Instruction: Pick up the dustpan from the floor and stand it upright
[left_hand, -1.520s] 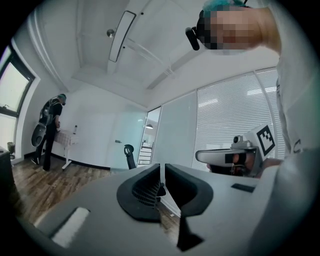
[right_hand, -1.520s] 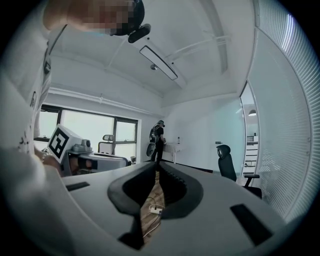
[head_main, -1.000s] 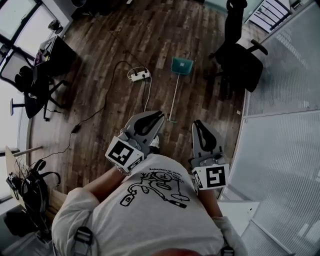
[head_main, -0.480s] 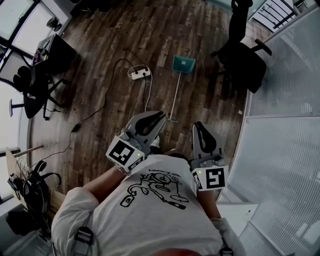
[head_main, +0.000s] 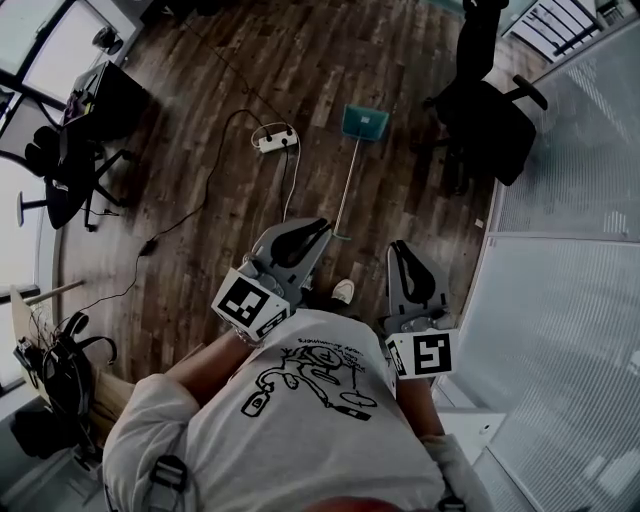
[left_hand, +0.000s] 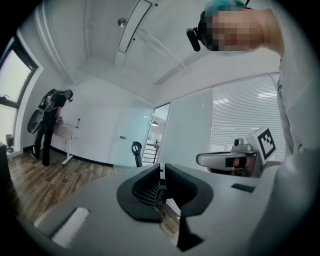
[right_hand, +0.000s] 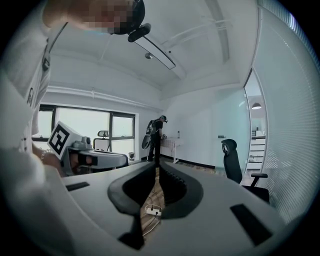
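Note:
The teal dustpan (head_main: 364, 122) lies flat on the wood floor, and its long thin handle (head_main: 347, 185) runs back toward me. Its end lies just right of the left gripper's tip in the head view. My left gripper (head_main: 318, 228) is held out at waist height, jaws shut with nothing between them (left_hand: 162, 170). My right gripper (head_main: 399, 248) is beside it, also shut and empty (right_hand: 156, 167). Both are well above the floor. Neither gripper view shows the dustpan.
A white power strip (head_main: 273, 140) with a trailing cable lies left of the dustpan and shows between the right jaws (right_hand: 153, 211). A black office chair (head_main: 485, 120) stands right of it, by a glass partition (head_main: 560, 300). Another chair (head_main: 70, 190) is far left. A person (left_hand: 50, 125) stands at a distant desk.
The floor has slid a little in the head view and a shoe now shows between the two grippers. Both grippers stay shut and side by side.

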